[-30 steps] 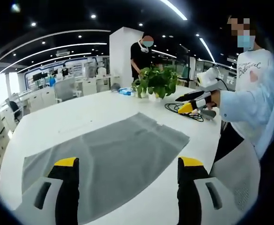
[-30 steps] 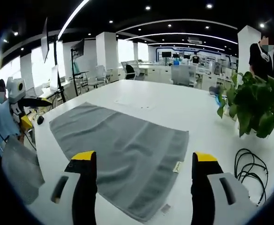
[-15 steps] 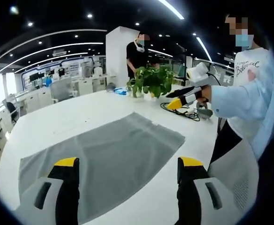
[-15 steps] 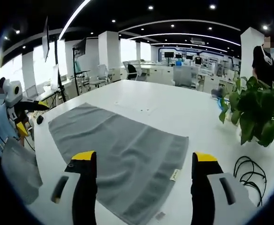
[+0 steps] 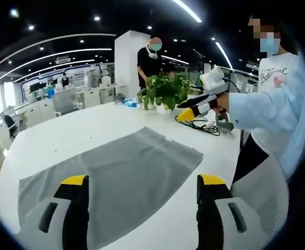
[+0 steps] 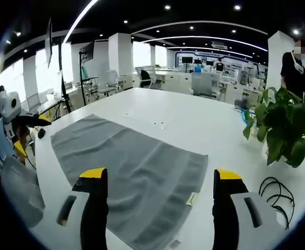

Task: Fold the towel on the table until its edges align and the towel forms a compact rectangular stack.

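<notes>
Towel (image 6: 126,177) flat on counter (image 6: 194,122), unfolded, soft and limp. Both claws (image 5: 139,219) (image 6: 160,213) open, empty. Pinch corners.

Both cameras sit low over the white table (image 5: 63,138), each peering out between its own two jaws. The left gripper view looks across the grey towel (image 5: 116,174) toward the potted plant (image 5: 165,91). The right gripper view seems to face the opposite end of the towel (image 6: 131,172). They share towel, table and plant (image 6: 285,130).
</notes>
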`<state>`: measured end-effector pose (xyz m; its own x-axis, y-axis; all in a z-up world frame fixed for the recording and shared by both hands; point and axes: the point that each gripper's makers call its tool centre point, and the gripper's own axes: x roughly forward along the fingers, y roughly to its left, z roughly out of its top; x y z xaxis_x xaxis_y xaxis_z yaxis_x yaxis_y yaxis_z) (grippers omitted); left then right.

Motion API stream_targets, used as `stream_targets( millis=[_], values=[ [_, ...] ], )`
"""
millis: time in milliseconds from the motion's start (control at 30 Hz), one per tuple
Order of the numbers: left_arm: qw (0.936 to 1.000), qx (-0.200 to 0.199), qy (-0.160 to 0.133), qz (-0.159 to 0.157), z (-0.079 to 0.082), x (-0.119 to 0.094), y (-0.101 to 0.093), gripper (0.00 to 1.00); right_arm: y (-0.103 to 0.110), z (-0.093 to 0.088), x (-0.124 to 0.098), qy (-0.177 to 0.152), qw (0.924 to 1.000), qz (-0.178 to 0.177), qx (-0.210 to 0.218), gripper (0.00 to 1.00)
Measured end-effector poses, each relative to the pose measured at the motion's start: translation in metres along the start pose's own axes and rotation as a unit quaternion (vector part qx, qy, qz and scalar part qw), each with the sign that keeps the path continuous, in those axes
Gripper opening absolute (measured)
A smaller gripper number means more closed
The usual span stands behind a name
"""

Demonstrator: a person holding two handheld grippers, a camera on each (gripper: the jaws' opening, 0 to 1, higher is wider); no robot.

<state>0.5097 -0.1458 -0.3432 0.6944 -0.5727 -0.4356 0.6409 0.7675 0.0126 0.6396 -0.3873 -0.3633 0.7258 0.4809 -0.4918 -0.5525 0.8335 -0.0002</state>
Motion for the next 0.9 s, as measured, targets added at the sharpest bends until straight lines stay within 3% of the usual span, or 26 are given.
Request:
stream_targets(
  millis=[267, 500, 900],
  values=[
    [0.9998, 0.014, -0.01, -0.014, 0.011, 0.003, -0.004, 0.87, -0.003, 0.002, 0.001, 0.001, 0.9997, -0.012, 0.02, 0.83],
    [0.9992, 0.02, -0.017, -0.031, 0.019, 0.011, -0.014, 0.87, -0.011, 0.003, 0.005, 0.011, 0.9997, -0.017, 0.014, 0.82],
    [0.9995, 0.012, -0.014, -0.024, 0.03, 0.031, -0.051, 0.87, -0.025, 0.004, 0.027, 0.02, 0.9997, 0.012, 0.0, 0.82]
  ],
)
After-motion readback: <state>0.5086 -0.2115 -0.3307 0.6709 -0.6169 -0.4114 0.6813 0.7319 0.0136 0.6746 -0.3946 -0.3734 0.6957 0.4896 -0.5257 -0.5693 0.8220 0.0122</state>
